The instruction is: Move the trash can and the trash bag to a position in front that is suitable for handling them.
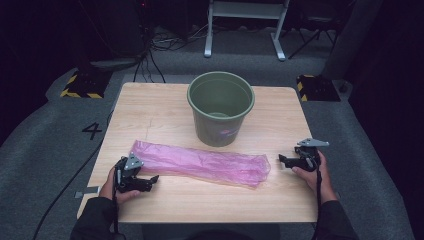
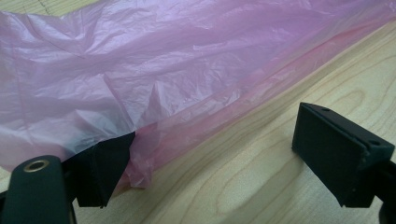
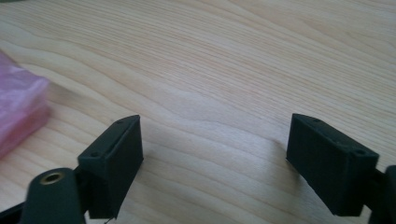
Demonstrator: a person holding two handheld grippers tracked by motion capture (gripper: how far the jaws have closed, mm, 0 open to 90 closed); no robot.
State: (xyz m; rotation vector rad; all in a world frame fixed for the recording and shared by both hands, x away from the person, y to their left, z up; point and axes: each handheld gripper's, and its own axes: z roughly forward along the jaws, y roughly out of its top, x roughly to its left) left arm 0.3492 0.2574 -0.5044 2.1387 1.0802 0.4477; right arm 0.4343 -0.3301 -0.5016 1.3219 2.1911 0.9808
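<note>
Lying flat across the pale wooden bench (image 1: 150, 107), the crumpled pink plastic bag (image 1: 200, 163) sits before a green plastic bucket (image 1: 220, 107), left claw (image 1: 150, 181) at its near-left end, right claw (image 1: 283, 160) just beside its right end. Left gripper view: jaws apart, one touching the bag's edge. Right gripper view: jaws apart over bare wood.

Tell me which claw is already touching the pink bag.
The left claw: one of its jaws is tucked under the edge of the pink bag. The right claw stands open over bare table, clear of the bag.
</note>
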